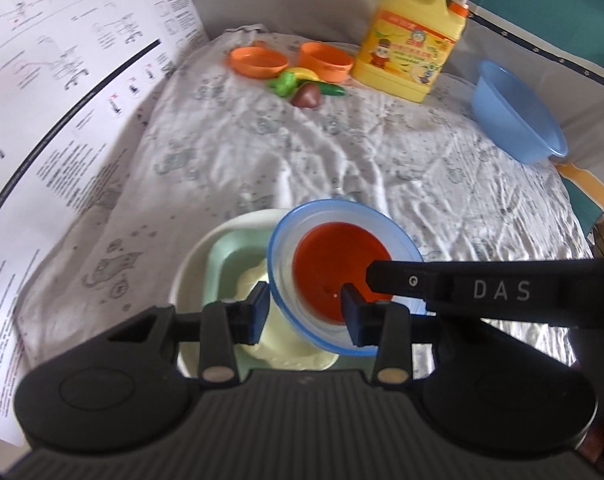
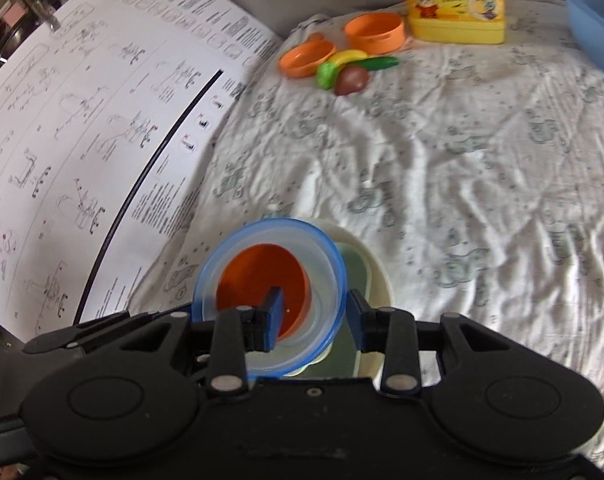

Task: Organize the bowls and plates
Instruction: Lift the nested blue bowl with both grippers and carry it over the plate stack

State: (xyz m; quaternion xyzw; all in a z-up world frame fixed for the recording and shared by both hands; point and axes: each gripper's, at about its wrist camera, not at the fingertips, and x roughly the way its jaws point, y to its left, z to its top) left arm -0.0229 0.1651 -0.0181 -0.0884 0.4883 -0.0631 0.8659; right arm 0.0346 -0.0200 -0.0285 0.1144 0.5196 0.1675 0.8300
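Soft daylight, slight blur, fisheye-warped edges

Yellow jug [image 2: 454,0] top cut off; blue basin [image 2: 594,16] cropped at edge.

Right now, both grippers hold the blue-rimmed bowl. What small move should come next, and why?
Probably lower the bowl level onto the green dish beneath. The left gripper and right gripper each clamp its rim on opposite sides, and it hangs tilted just above the stack.
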